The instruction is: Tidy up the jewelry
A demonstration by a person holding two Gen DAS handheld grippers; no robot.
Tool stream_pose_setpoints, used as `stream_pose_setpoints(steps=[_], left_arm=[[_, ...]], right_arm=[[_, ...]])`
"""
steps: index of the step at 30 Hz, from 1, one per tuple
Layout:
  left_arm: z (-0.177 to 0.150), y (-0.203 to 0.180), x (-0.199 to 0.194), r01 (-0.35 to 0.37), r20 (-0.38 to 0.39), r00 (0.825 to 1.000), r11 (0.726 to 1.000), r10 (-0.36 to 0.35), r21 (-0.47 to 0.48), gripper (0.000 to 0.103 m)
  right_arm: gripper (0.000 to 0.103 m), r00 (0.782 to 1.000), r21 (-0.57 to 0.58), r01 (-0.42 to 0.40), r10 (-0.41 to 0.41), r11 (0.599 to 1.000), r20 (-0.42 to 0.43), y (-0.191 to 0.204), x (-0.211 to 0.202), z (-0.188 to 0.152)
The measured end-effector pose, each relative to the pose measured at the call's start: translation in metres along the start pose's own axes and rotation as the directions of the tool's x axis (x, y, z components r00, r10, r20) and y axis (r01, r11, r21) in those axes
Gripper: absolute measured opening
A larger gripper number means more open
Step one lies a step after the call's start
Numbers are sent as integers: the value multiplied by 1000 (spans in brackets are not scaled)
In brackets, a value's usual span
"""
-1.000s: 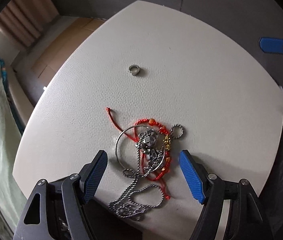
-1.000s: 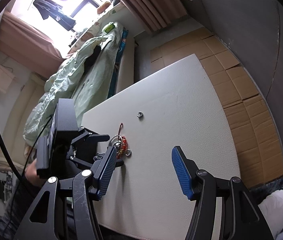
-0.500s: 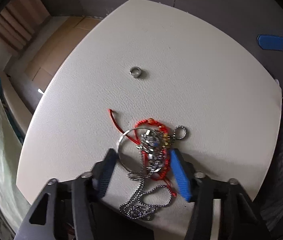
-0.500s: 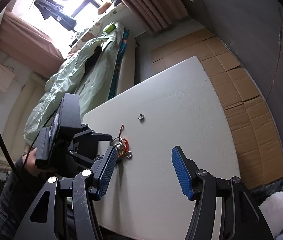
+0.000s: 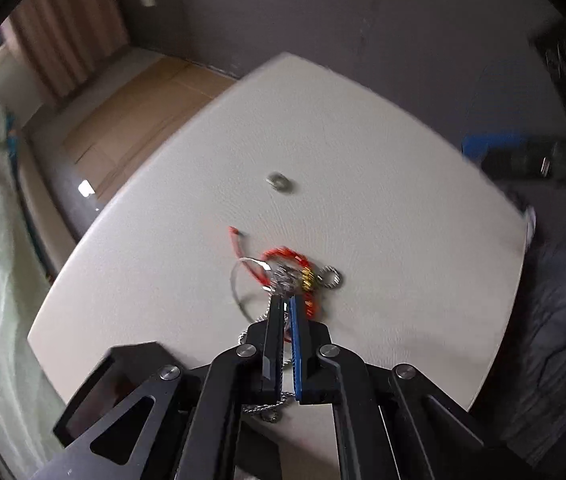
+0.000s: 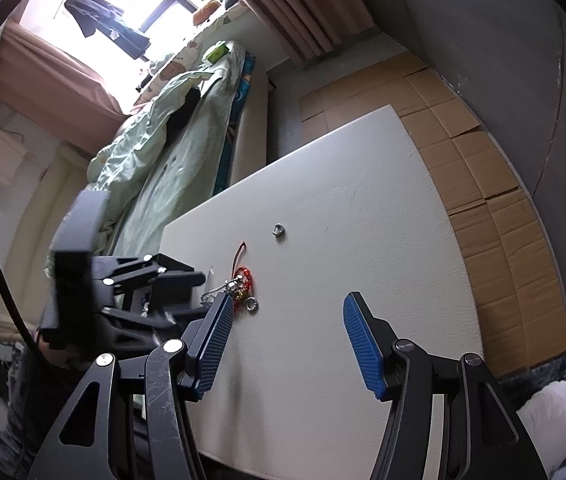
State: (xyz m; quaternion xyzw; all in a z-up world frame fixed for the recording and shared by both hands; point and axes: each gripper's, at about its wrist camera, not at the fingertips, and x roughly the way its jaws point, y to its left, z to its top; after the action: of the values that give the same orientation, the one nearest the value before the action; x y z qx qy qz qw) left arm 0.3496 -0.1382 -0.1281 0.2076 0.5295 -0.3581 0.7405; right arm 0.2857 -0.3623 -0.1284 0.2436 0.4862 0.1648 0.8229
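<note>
The left gripper has its jaws pinched tight on the silver bead chain, near the front edge of the white table. The chain is knotted w/ the red cord bracelet & thin silver hoop, so a pull may drag the whole pile or fling bits off. The right gripper hangs w/ jaws wide apart, holding nothing. Only the right view shows the chain lifting; the left view is blurry. The small silver ring sits alone, well apart.
</note>
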Motion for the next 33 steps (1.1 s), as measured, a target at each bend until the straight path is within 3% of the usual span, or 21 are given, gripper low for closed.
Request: stream_pose_setpoints(steps=[6, 10, 12, 14, 15, 22, 27, 33], left_arm=[[-6, 9, -18, 20, 104, 995, 995, -10, -98, 3], [0, 3, -6, 25, 56, 998, 996, -20, -81, 6], [10, 8, 9, 23, -3, 1000, 996, -23, -86, 22], [13, 9, 19, -3, -31, 1000, 997, 0, -71, 74], [15, 8, 24, -7, -42, 999, 998, 5, -60, 81], [26, 7, 49, -28, -114, 993, 1000, 29, 10, 81], [27, 10, 67, -29, -189, 981, 998, 40, 64, 65], [26, 9, 67, -32, -198, 979, 993, 54, 112, 64]], right_arm=[[58, 1000, -11, 11, -11, 1000, -26, 6, 12, 1], [58, 999, -15, 19, -19, 1000, -42, 10, 21, 0], [58, 999, -14, 21, -22, 1000, -44, 12, 23, 1], [58, 999, -14, 21, -21, 1000, -40, 14, 23, 1], [58, 999, -14, 21, -21, 1000, -38, 14, 22, 2], [58, 999, -3, 26, -26, 1000, -35, 9, 21, 2], [58, 999, 3, 24, -24, 1000, -39, 5, 22, 3], [58, 999, 1, 14, -13, 1000, -36, 2, 20, 4]])
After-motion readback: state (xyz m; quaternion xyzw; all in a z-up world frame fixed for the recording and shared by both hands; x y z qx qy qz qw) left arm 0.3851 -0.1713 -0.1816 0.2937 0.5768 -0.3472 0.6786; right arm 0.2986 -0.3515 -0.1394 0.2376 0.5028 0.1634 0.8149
